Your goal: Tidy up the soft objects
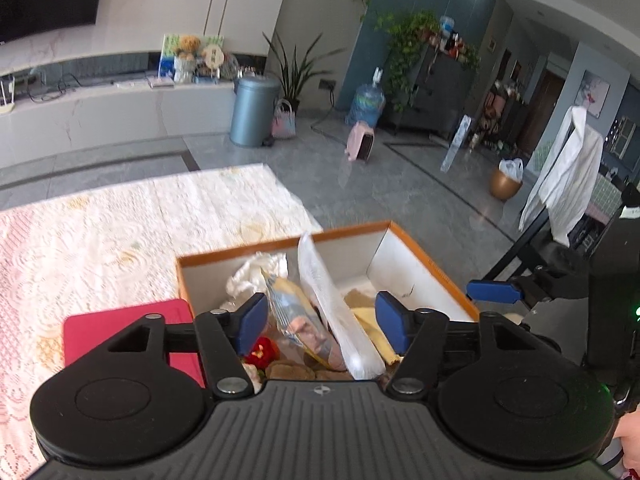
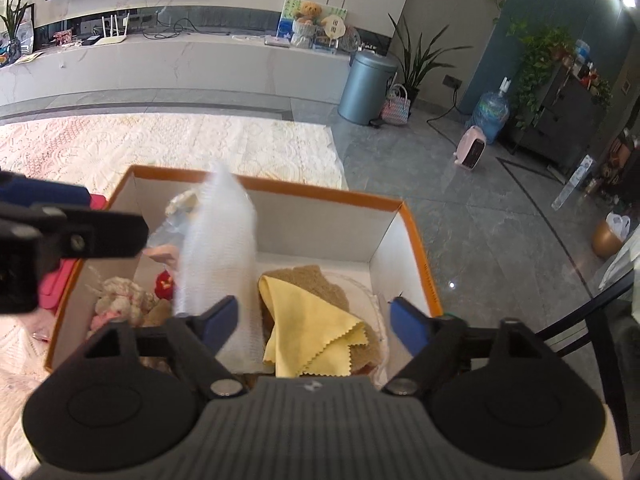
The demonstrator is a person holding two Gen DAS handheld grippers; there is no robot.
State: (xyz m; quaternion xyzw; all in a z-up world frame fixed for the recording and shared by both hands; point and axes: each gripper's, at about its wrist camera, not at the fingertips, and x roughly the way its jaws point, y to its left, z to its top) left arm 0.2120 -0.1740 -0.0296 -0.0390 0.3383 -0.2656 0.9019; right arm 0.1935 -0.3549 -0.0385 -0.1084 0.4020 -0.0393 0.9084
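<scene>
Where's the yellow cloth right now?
The yellow cloth lies in the right half of the orange-edged box, on a brown cloth, just right of the white foam sheet and below the open right gripper.

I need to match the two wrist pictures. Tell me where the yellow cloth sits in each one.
Left wrist: yellow cloth low and right of centre, beside the right fingertip, mostly hidden.
Right wrist: yellow cloth low centre, between the open fingers, on a brown cloth.
Shared landmark: the orange-rimmed box.

Blue-grey bin (image 2: 366, 88) beside woven bag (image 2: 396, 106) (pink heater (image 2: 472, 152) further right); water jug (image 2: 491, 114).
</scene>
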